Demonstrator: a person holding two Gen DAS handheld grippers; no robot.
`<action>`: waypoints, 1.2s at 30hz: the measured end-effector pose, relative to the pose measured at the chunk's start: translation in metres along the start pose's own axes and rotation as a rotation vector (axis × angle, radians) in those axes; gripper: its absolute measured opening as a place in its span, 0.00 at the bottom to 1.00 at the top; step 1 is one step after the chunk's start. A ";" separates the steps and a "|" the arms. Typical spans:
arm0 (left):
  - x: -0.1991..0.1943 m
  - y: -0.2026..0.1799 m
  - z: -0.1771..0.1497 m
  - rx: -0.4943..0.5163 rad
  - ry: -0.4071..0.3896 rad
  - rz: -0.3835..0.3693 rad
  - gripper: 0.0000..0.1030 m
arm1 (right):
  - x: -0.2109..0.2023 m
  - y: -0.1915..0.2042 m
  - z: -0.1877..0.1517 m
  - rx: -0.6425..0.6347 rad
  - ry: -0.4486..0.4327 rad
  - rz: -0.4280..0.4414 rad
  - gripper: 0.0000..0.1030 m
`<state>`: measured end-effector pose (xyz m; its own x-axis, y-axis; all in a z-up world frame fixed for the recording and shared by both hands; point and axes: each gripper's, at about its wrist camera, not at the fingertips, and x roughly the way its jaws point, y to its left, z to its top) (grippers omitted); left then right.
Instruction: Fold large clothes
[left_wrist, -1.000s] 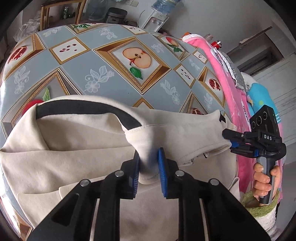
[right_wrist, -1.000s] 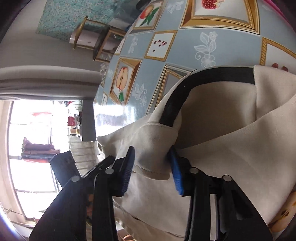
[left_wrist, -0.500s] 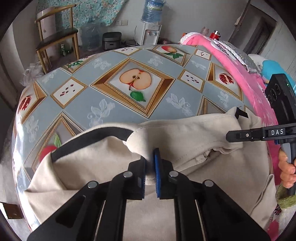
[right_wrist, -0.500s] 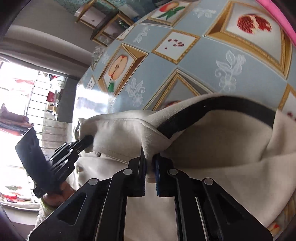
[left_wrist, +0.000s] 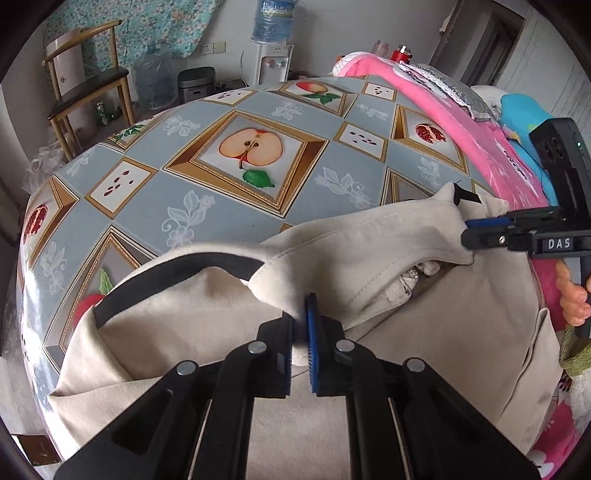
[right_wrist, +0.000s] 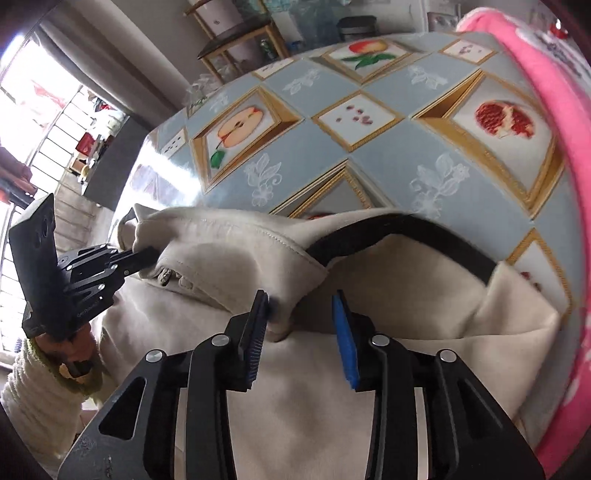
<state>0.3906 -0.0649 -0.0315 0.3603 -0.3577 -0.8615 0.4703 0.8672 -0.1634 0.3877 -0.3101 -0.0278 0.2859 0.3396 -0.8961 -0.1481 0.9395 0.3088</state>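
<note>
One cream garment (left_wrist: 388, 240) lies on the near half of the table, hanging over its near edge. Two grippers work its collar. The left gripper (left_wrist: 300, 325) is clamped tight on a fold beside the black neckband (left_wrist: 177, 273). The right gripper (right_wrist: 301, 314) has its jaws opening, with a fold between them touching only one pad. Beyond the garment, the one fruit-patterned tablecloth (left_wrist: 221, 206) is bare to its far edge. One pink blanket (left_wrist: 461, 125) borders its right side. One chair (left_wrist: 88, 88) stands behind.
</note>
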 end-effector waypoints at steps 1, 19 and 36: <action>0.000 0.000 0.000 0.002 -0.001 0.000 0.07 | -0.010 0.001 0.003 -0.003 -0.036 -0.029 0.37; -0.034 0.032 -0.005 -0.150 -0.120 -0.044 0.12 | 0.036 0.065 0.018 -0.051 0.002 0.180 0.14; 0.000 -0.018 -0.011 0.018 -0.010 -0.124 0.12 | 0.024 0.092 -0.019 -0.236 -0.007 0.077 0.14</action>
<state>0.3731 -0.0766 -0.0345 0.3065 -0.4656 -0.8303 0.5265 0.8095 -0.2596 0.3626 -0.2168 -0.0273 0.2719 0.4111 -0.8701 -0.3869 0.8746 0.2923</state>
